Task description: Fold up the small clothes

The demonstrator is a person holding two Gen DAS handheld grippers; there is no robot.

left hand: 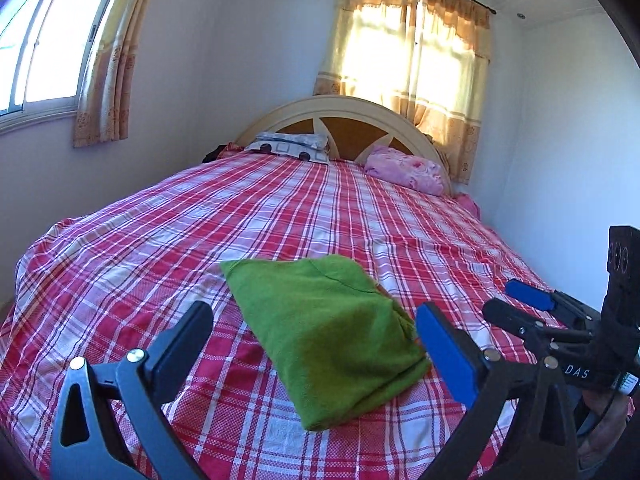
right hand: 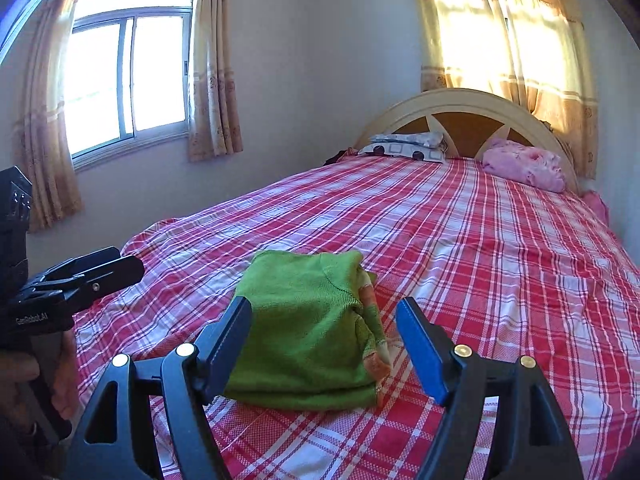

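Garment: green knitted garment, folded into a compact bundle, lies on the red-and-white plaid bed sheet near the bed's foot.
Left gripper: jaws wide apart, empty — clear of the cloth.
Right gripper: jaws apart, empty — apparently let go, fold looks finished.

Folded garment on bed, pillows behind near headboard
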